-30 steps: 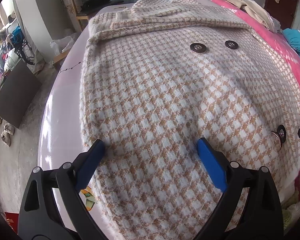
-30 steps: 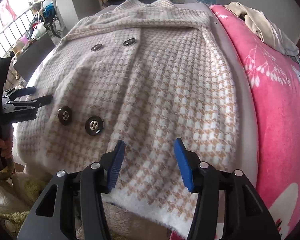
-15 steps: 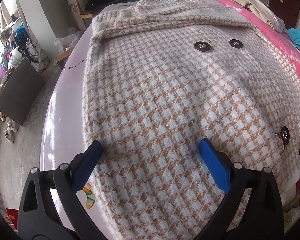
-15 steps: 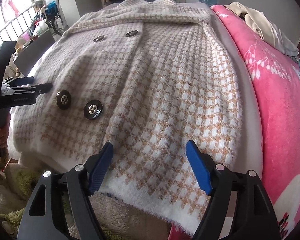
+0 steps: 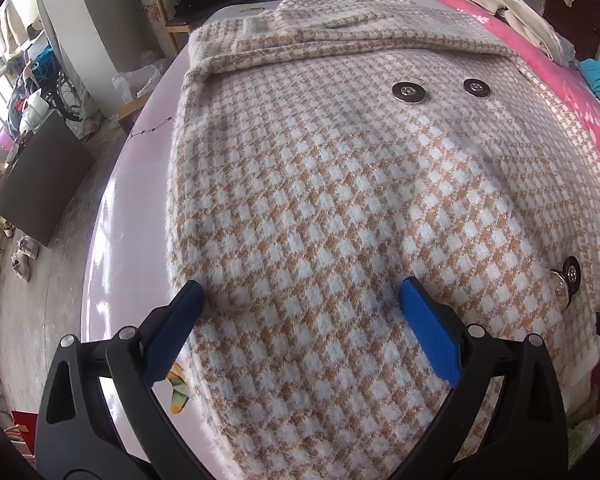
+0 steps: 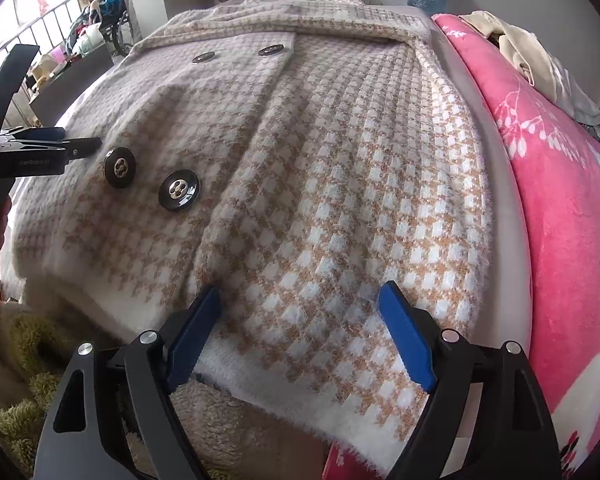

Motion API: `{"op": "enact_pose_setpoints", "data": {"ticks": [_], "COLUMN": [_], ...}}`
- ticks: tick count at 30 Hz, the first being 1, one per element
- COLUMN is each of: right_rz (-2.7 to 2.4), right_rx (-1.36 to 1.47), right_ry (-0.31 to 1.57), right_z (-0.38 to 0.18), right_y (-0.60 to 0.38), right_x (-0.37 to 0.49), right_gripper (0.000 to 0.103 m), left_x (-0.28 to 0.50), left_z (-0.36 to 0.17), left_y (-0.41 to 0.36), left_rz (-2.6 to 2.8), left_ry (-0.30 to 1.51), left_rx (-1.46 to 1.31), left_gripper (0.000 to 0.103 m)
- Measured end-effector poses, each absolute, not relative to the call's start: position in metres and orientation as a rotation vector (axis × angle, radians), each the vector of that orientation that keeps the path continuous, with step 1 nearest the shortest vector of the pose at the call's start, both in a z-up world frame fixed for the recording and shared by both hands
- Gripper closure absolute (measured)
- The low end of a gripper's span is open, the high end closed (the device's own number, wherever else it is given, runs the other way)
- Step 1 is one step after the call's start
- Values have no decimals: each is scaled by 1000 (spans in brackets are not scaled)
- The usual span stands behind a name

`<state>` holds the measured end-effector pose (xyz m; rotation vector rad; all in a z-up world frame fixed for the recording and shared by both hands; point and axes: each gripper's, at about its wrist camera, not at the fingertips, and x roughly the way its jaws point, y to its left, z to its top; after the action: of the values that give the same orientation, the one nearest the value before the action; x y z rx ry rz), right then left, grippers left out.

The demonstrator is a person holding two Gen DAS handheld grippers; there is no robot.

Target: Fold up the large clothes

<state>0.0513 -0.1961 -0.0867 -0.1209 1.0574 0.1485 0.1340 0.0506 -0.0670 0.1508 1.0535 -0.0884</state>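
A large beige-and-white houndstooth coat (image 5: 340,200) lies flat on the bed, collar at the far end, with dark round buttons (image 5: 409,91) down its front. My left gripper (image 5: 300,286) hovers open over the coat's left side, near its edge, with nothing pinched. In the right wrist view the same coat (image 6: 340,168) spreads out, its fluffy white hem nearest me. My right gripper (image 6: 300,290) stands over that hem, its jaws opening, with fabric lying below them but not pressed by the pads. The left gripper (image 6: 80,138) shows at the left beside two buttons (image 6: 119,167), held by a hand.
A pink flowered blanket (image 6: 560,200) lies right of the coat, with beige clothes (image 6: 520,48) piled on it. Bare lilac sheet (image 5: 132,200) runs along the left bed edge. A green shaggy throw (image 6: 20,360) sits below the hem. A wooden chair (image 5: 180,0) and dark cabinet (image 5: 40,176) stand on the floor.
The right gripper's jaws have spread much wider over the coat's hem. The left gripper has stayed open and barely shifted.
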Motion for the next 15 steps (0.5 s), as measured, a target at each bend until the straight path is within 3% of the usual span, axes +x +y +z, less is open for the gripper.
{"op": "enact_pose_setpoints", "data": {"ticks": [15], "right_rz": [150], "right_rx": [-129], "right_ry": [1048], "right_z": [-87], "right_y": [-195], "right_x": [50], "right_gripper": [22], "left_x": [135], "left_z": [-67], "left_y": [50], "left_rz": [-85], "left_ry": [1059], "left_rx": [151], "left_gripper": [8]}}
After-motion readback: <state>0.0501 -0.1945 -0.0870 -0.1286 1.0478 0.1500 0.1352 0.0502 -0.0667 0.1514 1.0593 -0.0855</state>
